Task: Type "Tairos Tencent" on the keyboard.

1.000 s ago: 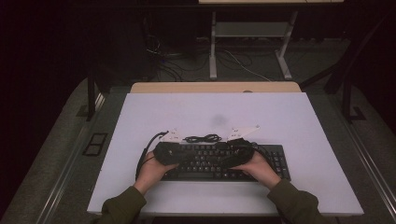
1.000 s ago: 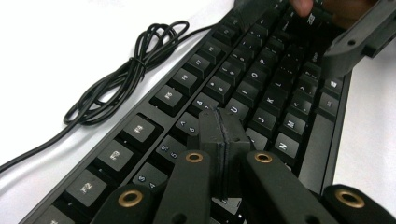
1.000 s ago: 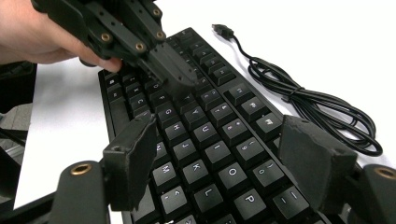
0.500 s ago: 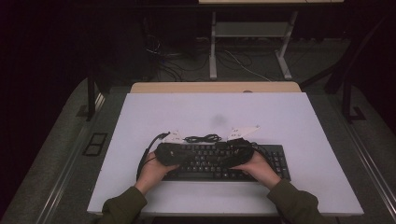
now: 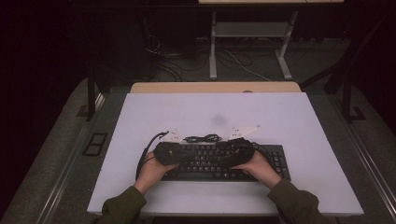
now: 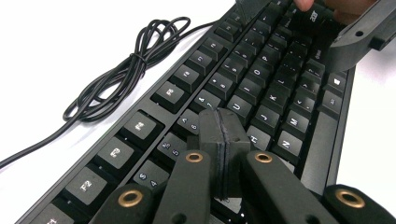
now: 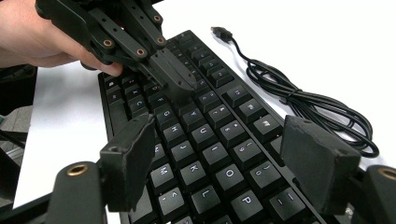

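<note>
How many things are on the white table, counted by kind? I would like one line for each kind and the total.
Keyboard: 1
Bundled cable: 1
Left gripper, jaws shut: 1
Right gripper, jaws open: 1
Total: 4

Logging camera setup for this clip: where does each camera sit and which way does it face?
High view: above the person's side, looking forward and down at the table; forearms and both hands show.
Left gripper view: rides the left claw, shut, over the keyboard.
Right gripper view: rides the right claw, open, facing the left claw.
All views share the keyboard and coiled cable.
</note>
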